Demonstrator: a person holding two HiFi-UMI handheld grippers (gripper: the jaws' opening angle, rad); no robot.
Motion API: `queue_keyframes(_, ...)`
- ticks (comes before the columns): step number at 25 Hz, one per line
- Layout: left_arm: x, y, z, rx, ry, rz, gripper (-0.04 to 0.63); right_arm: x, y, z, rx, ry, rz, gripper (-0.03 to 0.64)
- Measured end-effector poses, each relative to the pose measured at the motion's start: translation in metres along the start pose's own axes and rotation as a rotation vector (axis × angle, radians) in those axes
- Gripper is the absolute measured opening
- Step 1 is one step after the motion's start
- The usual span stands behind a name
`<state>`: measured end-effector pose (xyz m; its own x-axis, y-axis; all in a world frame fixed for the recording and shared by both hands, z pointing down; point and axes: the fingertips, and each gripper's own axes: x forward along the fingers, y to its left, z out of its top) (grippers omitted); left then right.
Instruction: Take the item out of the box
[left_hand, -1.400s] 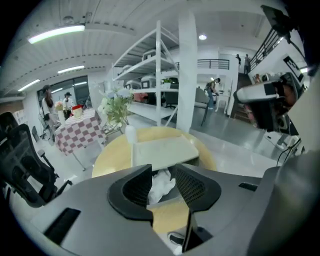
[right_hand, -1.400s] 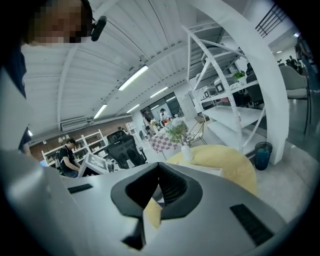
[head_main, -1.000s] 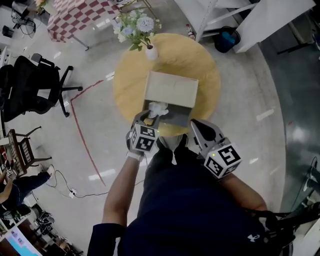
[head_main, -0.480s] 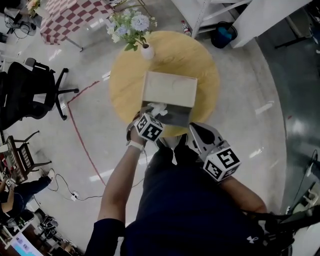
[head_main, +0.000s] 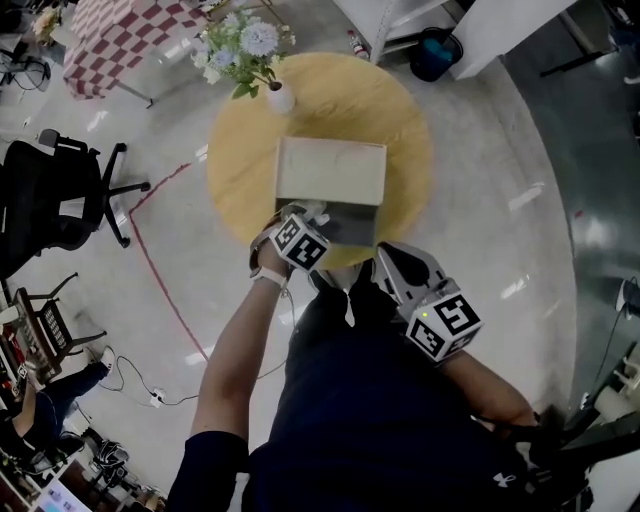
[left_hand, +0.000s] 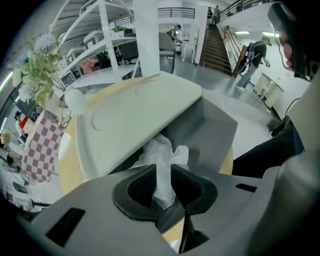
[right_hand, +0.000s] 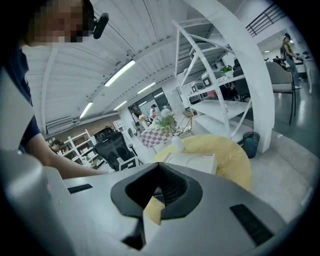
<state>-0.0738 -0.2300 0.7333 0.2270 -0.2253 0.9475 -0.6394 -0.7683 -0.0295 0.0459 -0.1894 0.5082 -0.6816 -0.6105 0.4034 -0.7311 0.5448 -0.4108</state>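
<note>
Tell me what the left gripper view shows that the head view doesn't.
Only the left gripper view: the jaws of the left hand-held gripper closing on the white item between them, plus a staircase behind. Only the head view: the right hand-held gripper, an office chair, a red floor line. Both: the open box, the yellow table, the vase of flowers.
</note>
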Motion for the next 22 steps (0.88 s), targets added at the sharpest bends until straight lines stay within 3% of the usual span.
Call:
queue_keyframes(10, -0.002, -0.009, -0.001, 0.139, 0.032, -0.032, 0.029, -0.009, -0.001, -0.004, 0.024, -0.012, -0.030, 0.011)
queue_keyframes(22, -0.018, -0.020, 0.004, 0.340, 0.029, 0.004, 0.020, -0.015, 0.003, -0.007, 0.039, -0.022, -0.026, 0.011)
